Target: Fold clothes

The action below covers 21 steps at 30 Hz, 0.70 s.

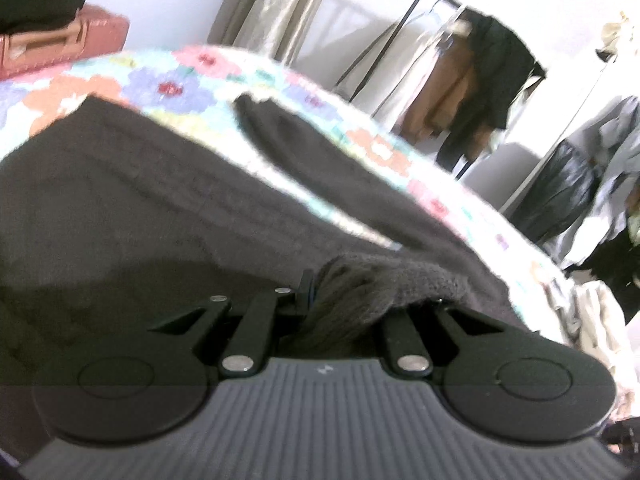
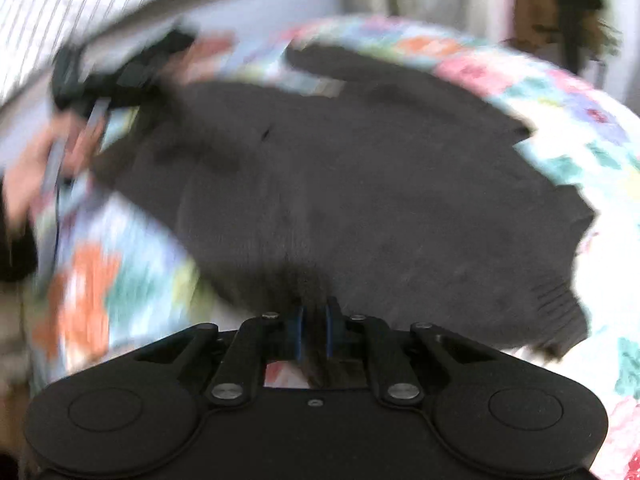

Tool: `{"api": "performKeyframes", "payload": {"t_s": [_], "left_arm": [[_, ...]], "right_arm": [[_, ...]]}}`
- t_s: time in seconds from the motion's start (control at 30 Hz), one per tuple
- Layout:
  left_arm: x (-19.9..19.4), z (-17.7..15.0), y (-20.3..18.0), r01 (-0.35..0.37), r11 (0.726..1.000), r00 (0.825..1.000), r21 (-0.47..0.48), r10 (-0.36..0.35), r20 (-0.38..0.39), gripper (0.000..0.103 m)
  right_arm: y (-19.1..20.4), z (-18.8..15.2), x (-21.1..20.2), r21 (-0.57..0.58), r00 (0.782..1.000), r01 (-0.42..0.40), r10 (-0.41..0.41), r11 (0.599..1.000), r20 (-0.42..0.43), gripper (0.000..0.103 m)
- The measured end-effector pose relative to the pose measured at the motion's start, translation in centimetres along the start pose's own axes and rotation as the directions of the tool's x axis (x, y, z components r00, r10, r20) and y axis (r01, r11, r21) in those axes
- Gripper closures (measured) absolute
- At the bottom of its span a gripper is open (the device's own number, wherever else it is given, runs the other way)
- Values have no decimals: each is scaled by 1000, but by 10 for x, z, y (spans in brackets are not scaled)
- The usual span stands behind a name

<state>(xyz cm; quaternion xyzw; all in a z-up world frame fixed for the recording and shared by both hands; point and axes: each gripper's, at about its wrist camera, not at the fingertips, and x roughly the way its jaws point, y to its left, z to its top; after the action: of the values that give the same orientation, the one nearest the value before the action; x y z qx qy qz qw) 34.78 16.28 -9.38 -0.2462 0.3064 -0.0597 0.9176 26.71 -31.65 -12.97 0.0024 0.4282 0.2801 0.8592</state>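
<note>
Dark sweater (image 2: 360, 184) fills frame centre on the floral bedspread (image 2: 580, 128). Left tool (image 1: 344, 292) and right tool (image 2: 314, 320) each clenched on its near edge.

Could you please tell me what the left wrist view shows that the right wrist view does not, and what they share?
Only the left wrist view shows the pink hard-shell suitcase, the metal clothes rack hung with garments, and the left tongs bunching knit fabric. Only the right wrist view shows the person's hand holding the other tool, and the right tongs shut on the sweater's edge. Both show the dark grey knitted sweater spread on the floral patchwork bedspread.
</note>
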Motion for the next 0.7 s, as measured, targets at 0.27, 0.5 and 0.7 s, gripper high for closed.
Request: {"api": "performKeyframes", "payload": {"t_s": [0.27, 0.5, 0.7], "left_arm": [[9, 1, 14, 4, 999, 999, -41, -6, -53, 93], [-20, 19, 2, 131, 991, 990, -20, -129, 50, 93], [1, 37, -9, 120, 993, 993, 5, -120, 16, 93]], "right_arm": [[-63, 29, 24, 204, 998, 68, -63, 977, -32, 92], [-52, 23, 44, 156, 992, 90, -74, 984, -106, 92], [-46, 24, 57, 85, 987, 95, -82, 992, -137, 91]]}}
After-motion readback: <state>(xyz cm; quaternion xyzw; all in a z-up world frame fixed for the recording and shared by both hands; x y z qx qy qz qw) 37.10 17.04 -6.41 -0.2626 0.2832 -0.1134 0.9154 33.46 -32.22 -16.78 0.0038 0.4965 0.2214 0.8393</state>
